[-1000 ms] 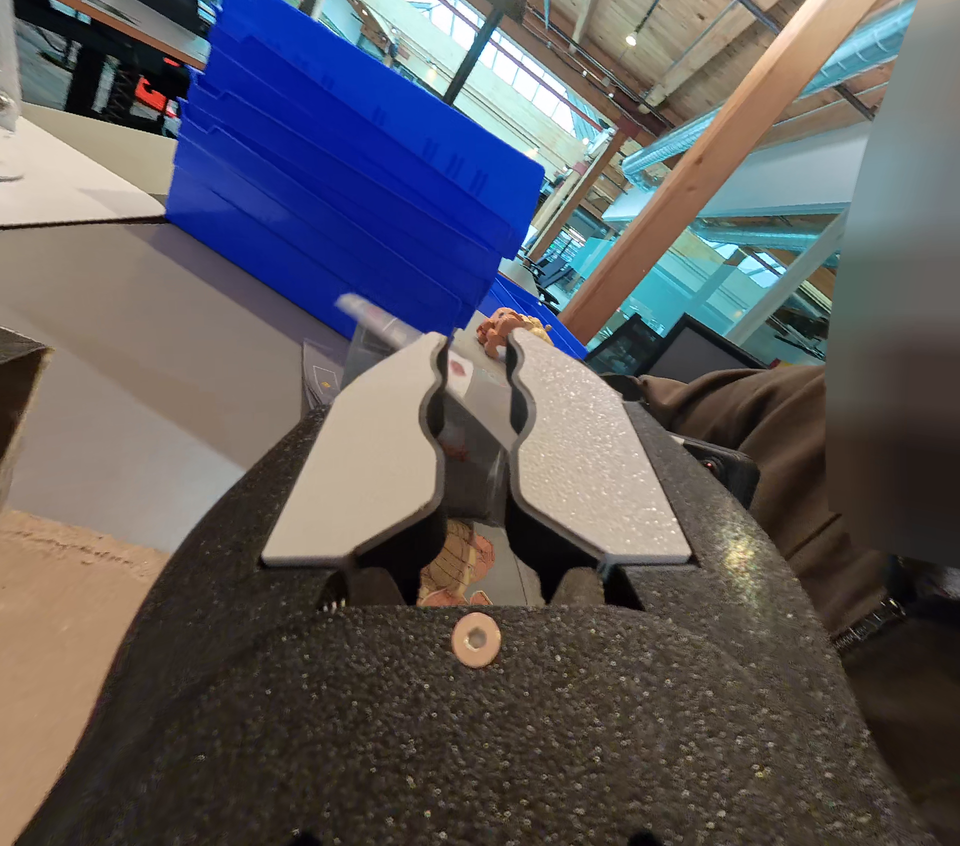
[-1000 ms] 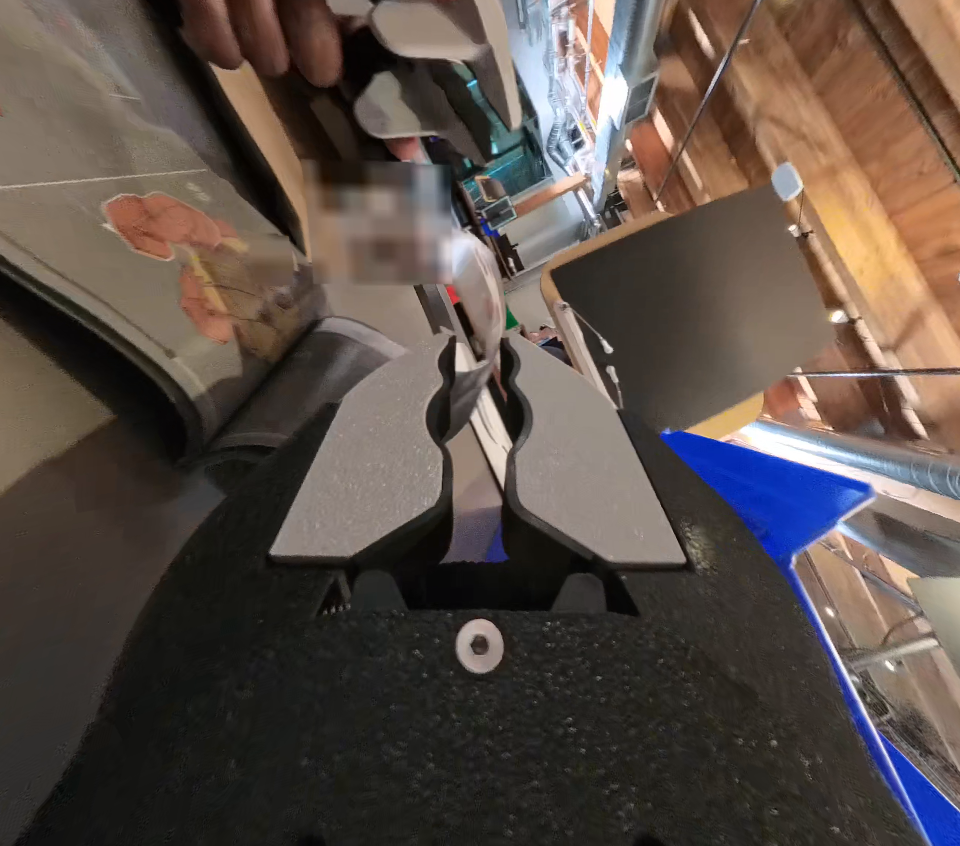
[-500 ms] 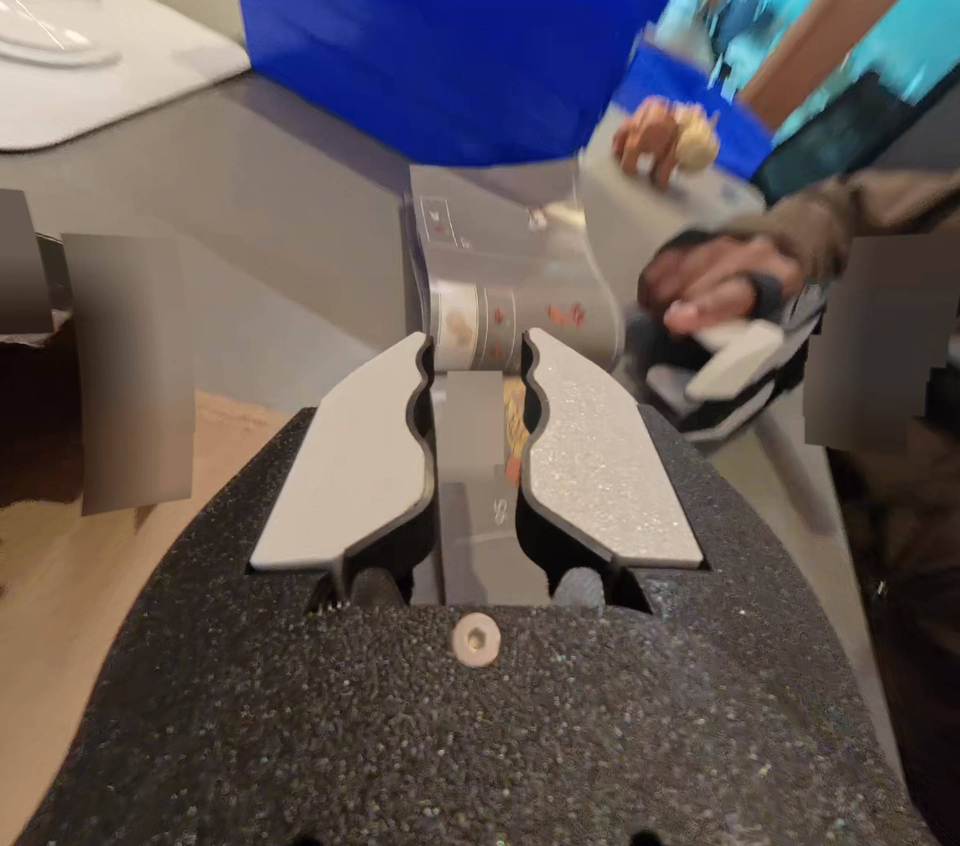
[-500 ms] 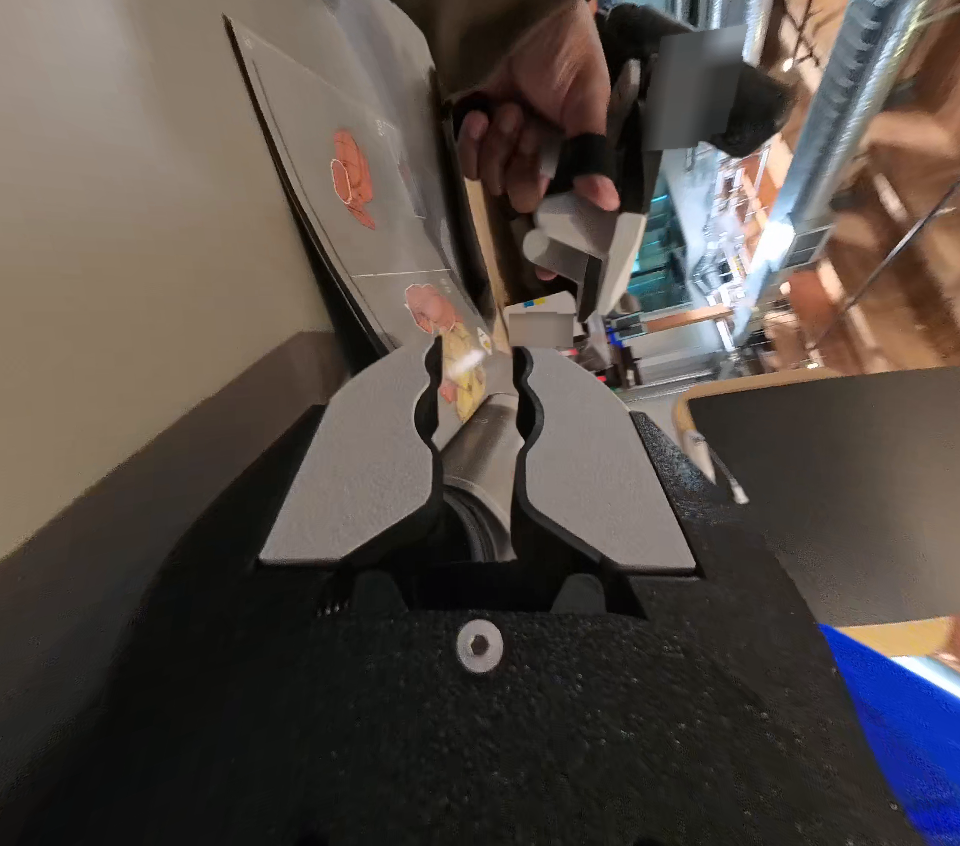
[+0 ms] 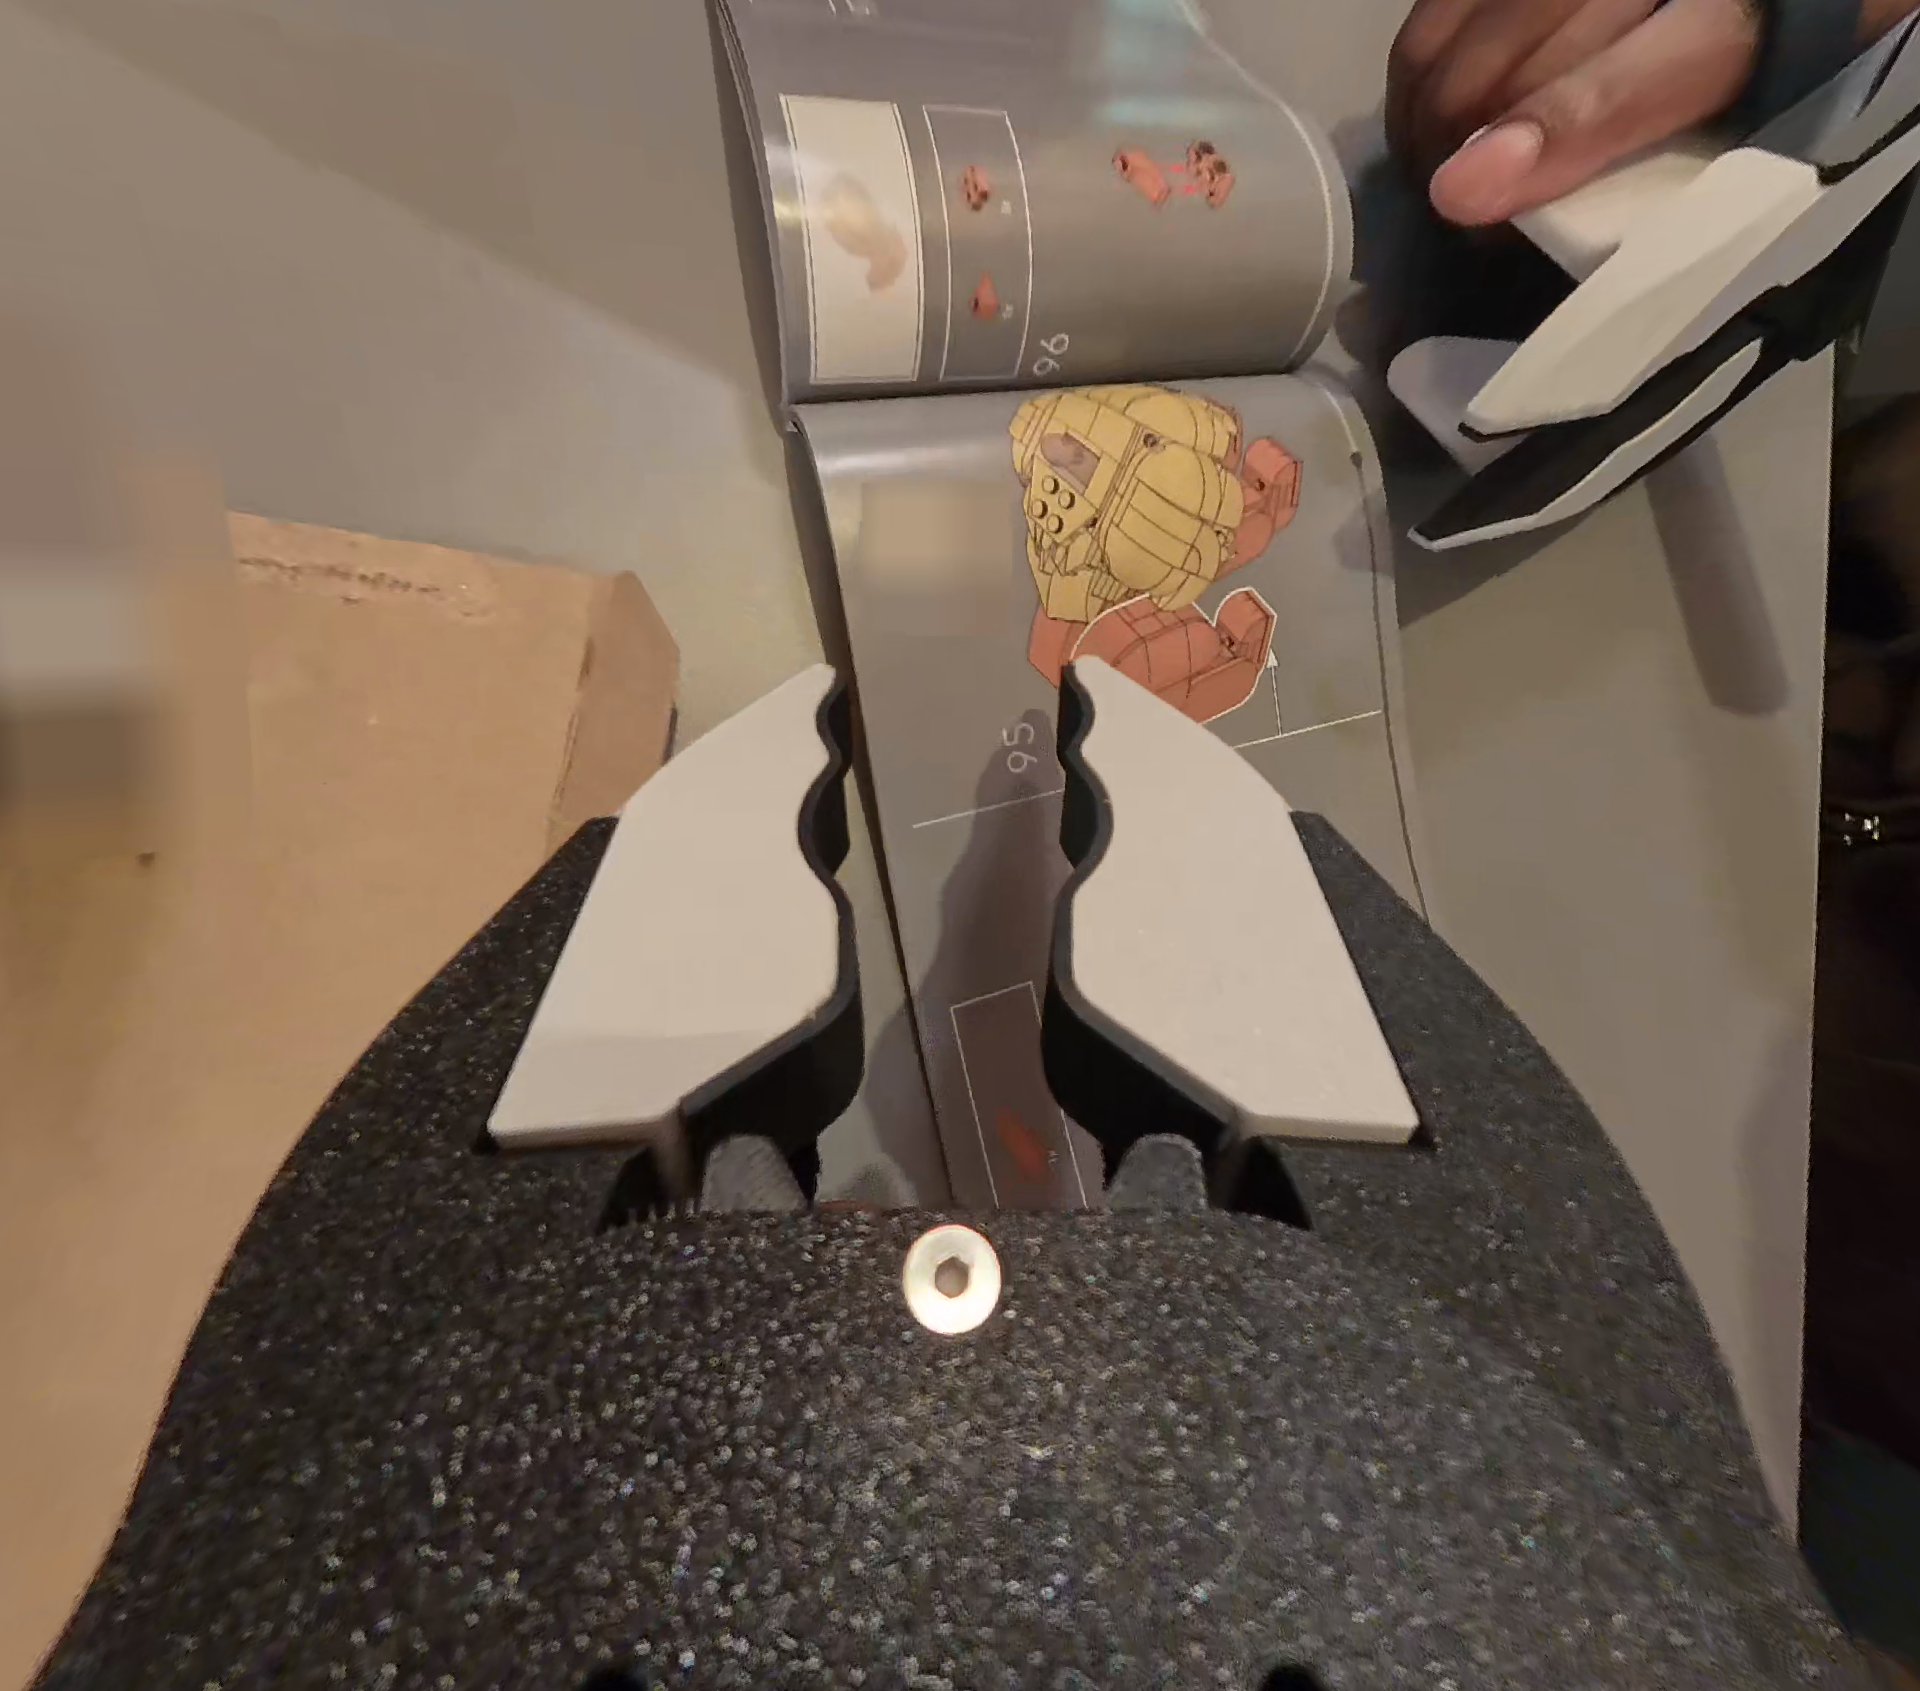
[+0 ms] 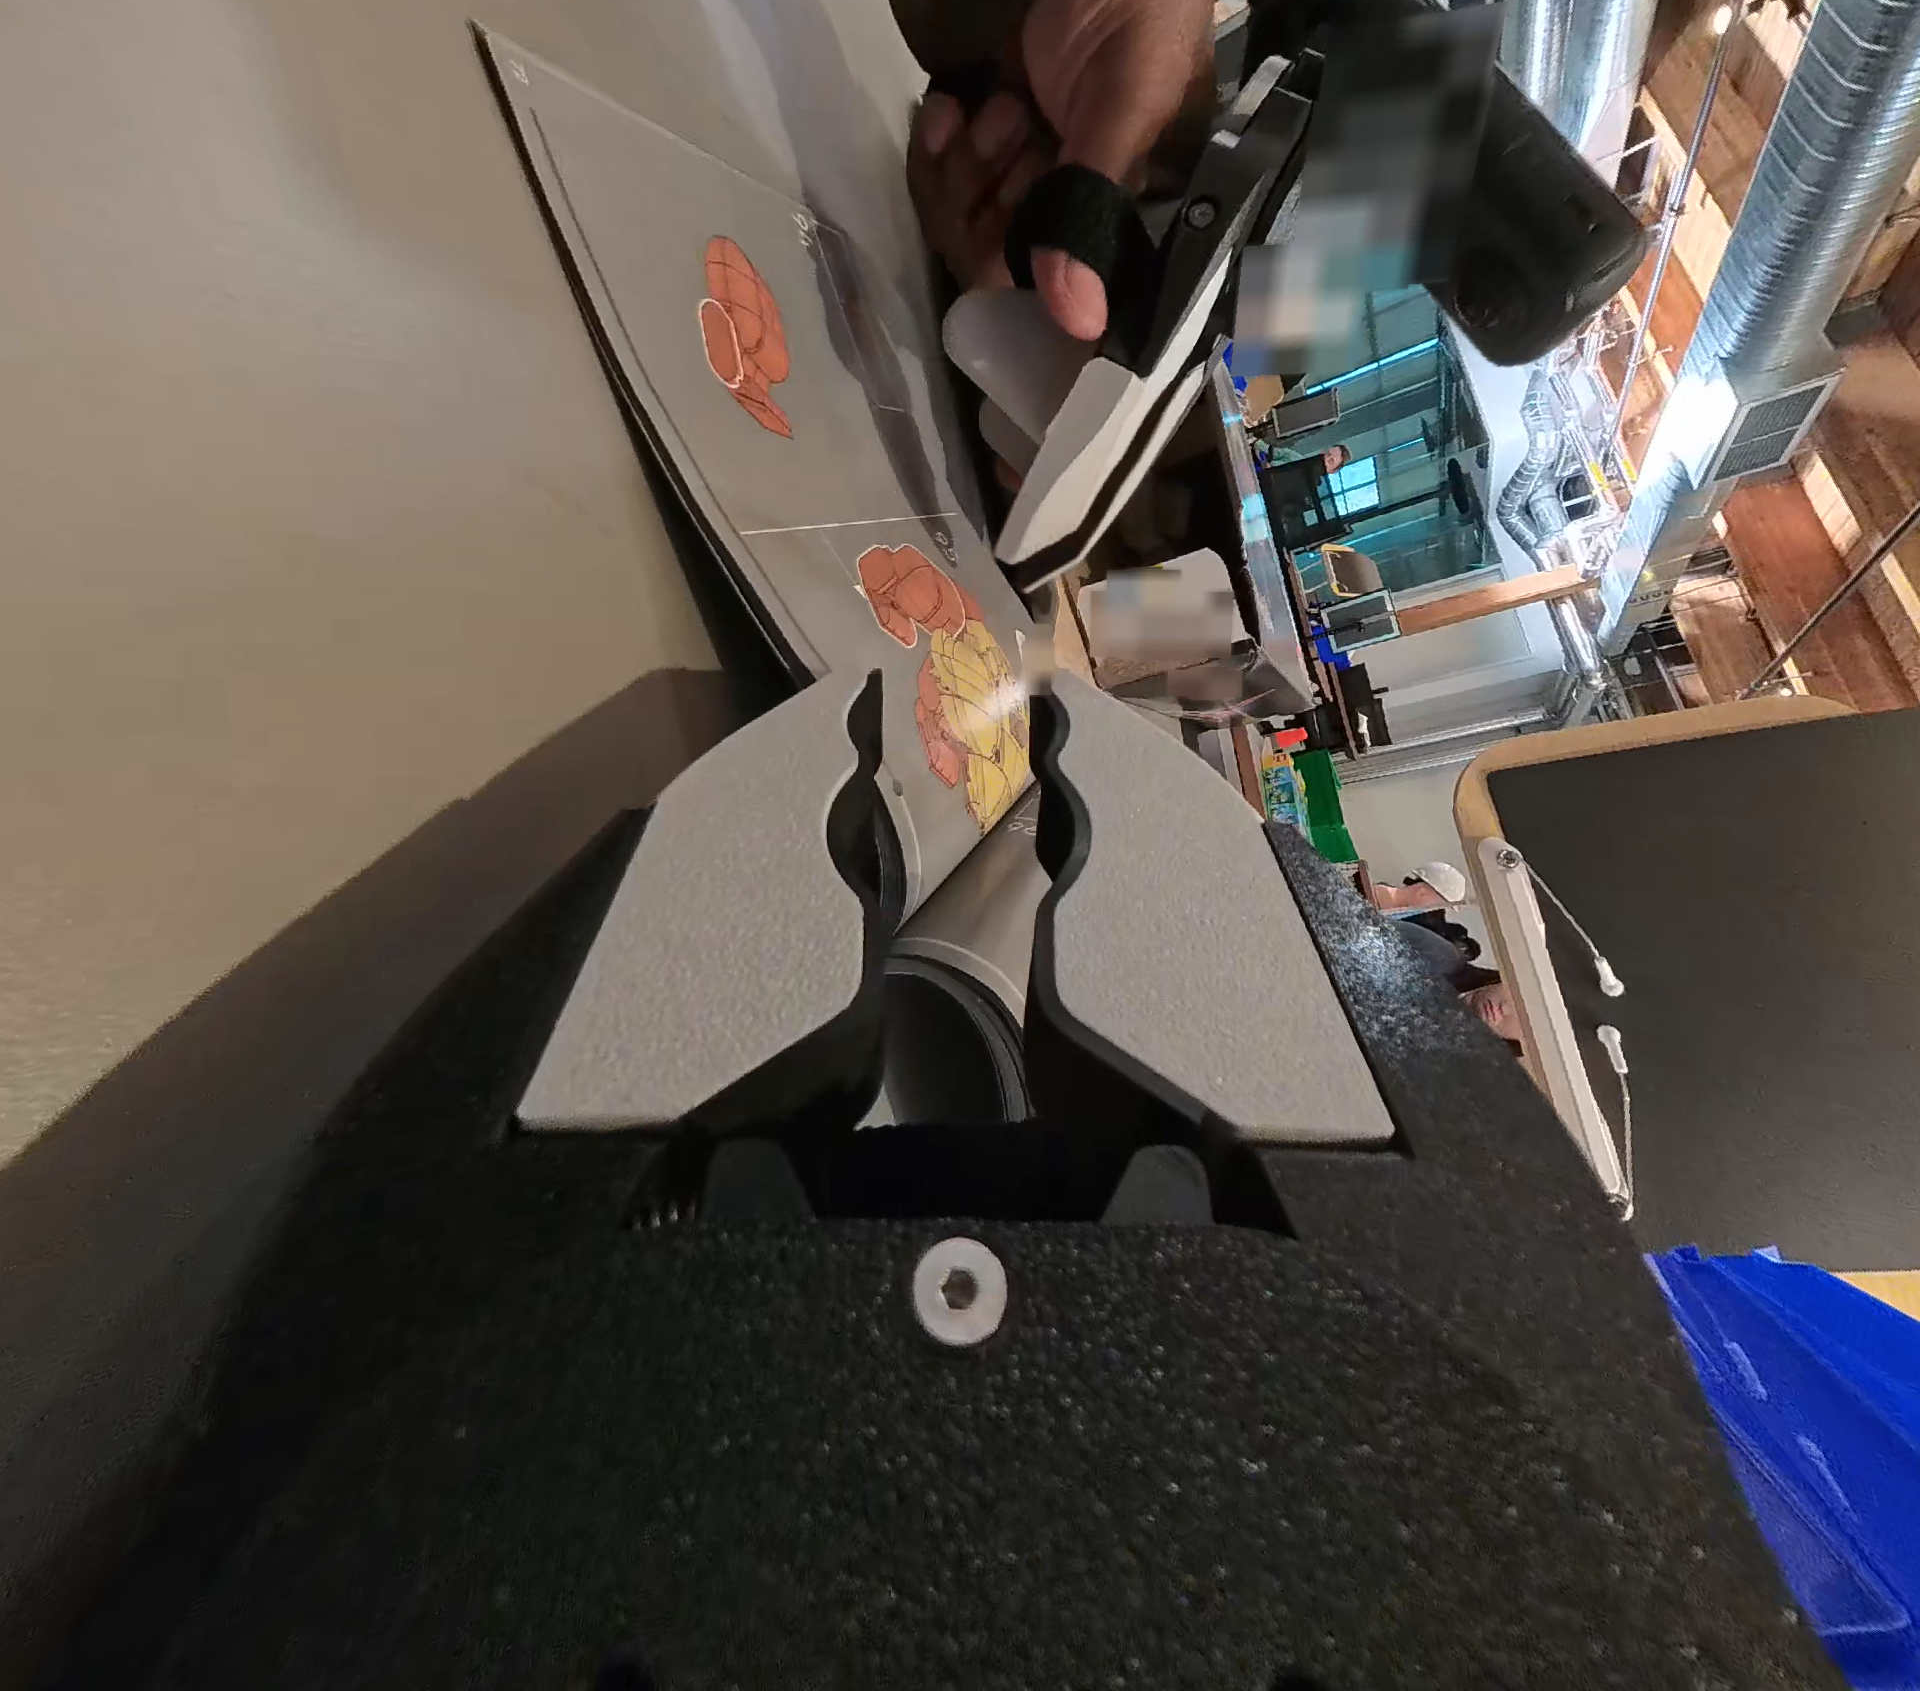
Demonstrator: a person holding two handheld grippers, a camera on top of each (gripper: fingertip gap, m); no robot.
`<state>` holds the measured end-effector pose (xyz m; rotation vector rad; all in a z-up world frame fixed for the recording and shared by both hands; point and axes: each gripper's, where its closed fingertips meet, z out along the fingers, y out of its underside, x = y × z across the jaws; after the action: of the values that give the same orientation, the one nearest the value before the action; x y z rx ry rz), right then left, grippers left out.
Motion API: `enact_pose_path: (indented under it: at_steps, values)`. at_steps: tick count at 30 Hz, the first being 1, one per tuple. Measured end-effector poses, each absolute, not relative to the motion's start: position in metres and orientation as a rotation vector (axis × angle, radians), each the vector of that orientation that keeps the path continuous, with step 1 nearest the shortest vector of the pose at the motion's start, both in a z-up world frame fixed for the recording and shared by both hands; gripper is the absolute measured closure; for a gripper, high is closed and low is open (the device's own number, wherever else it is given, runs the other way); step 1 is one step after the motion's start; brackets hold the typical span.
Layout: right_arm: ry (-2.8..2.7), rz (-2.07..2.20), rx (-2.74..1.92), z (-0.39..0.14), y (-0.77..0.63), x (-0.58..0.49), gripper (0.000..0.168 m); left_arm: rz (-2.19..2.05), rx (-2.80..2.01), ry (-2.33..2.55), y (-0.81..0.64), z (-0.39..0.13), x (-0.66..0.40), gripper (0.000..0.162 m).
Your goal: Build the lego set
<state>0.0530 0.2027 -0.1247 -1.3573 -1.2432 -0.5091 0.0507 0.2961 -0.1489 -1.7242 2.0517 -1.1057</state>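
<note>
The open instruction booklet lies on the grey table, showing pages with drawings of a tan and orange model. My left gripper is open and empty just above the near page's left part. My right gripper, held by a hand, is at the booklet's right edge by the fold. In the right wrist view the booklet curls up between the jaws of my right gripper, which are shut on its pages. My left gripper points down at the page. No Lego model is in view.
A brown paper bag lies on the table left of my left gripper. Blue bins are at the right of the right wrist view, with a black board with a wooden edge above them.
The booklet has come down from the air onto the table. My left gripper's jaws have widened and let go of it. My right gripper kept its hold.
</note>
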Motion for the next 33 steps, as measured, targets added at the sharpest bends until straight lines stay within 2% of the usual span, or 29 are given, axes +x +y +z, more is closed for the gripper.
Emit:
enact_pose_path:
  at_steps: [33]
  values:
    - [-1.261, -0.525, -1.368, -0.1303, 0.2055, 0.0563, 0.141, -1.034, -1.714, 2.1, 0.2927, -0.1495, 0.0461, 0.125]
